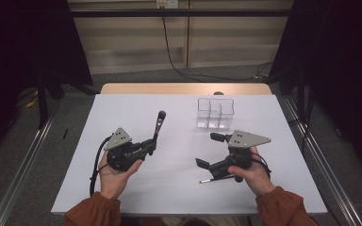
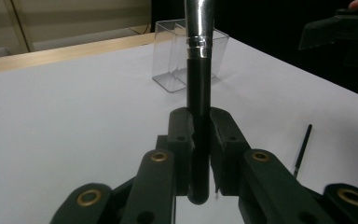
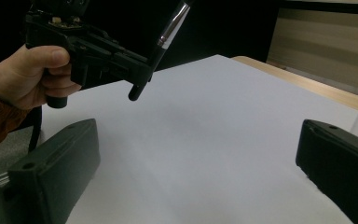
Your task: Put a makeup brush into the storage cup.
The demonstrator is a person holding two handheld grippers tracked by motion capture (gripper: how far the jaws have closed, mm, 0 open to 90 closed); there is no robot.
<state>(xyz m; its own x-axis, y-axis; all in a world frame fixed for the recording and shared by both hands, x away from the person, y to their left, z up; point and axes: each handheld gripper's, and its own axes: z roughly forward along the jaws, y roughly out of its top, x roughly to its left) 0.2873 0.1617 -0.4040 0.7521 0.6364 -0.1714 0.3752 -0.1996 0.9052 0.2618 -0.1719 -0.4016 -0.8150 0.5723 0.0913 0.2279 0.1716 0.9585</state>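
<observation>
The left gripper (image 1: pixel 152 145) is clamped on a brush (image 1: pixel 159 126), its jaws closed around the black handle near the butt end. In the left gripper view the handle (image 2: pixel 199 116) runs straight up between the jaws, with the silver ferrule (image 2: pixel 197 23) above them. The brush's long axis continues the line of the jaws, pointing forward and slightly right across the table (image 1: pixel 122 188), bristle end leading.

That line is what the coming move likely turns on. The clear box (image 1: pixel 215 113) stands ahead and to the right of the left gripper, well apart from the brush tip. From the left gripper view the box (image 2: pixel 168 60) sits just left of the handle and beyond it, so the brush is nearly aimed at it already. To drop the brush in, I judge the gripper would need to carry it forward and right, then tip it towards upright over an opening. The left hand (image 1: pixel 115 172) is the one loaded; the right gripper (image 1: pixel 212 149) is nearer the box but holds nothing.

The right gripper's jaws stand wide apart, with bare table between them in the right gripper view. A thin second brush (image 1: pixel 212 180) lies flat on the table just behind this gripper, close to the right hand (image 1: pixel 252 174); in the left gripper view it (image 2: pixel 303 149) lies off to the right.

The box is divided into compartments, and all appear empty, though the clear walls make this hard to confirm.
</observation>
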